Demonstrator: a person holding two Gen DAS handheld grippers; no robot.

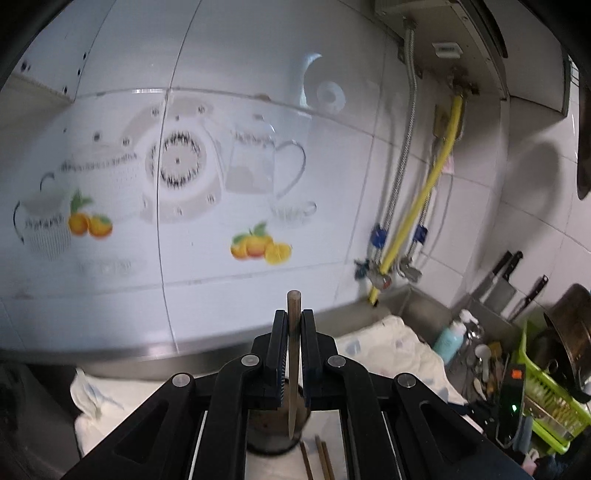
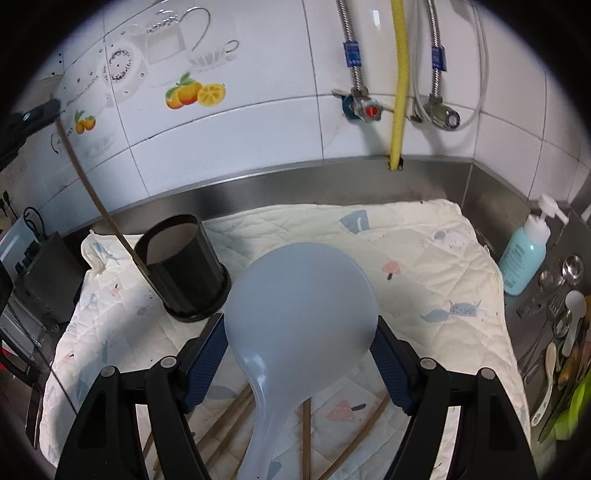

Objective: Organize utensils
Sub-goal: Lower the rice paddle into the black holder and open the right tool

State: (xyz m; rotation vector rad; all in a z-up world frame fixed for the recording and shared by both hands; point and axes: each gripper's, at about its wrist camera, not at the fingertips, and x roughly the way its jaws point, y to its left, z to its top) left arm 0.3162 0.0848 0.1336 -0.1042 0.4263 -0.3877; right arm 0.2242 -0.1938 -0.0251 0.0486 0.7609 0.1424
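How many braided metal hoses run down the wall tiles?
2: the left braided hose beside the yellow hose, above the red valve; the right braided hose past it. None seems hidden.

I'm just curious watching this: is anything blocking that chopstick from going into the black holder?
Nothing visible does. The left gripper holds the chopstick with its tip beside the black holder, whose mouth is open, and the right gripper with the rice paddle stays clear.

- One black holder stands on the quilted cloth.
- One chopstick hangs above the holder.
- About five chopsticks lie on the cloth nearer than the holder; the exact count is unclear.
- One pale blue rice paddle is right of the holder.
- One soap bottle stands far right of the holder.
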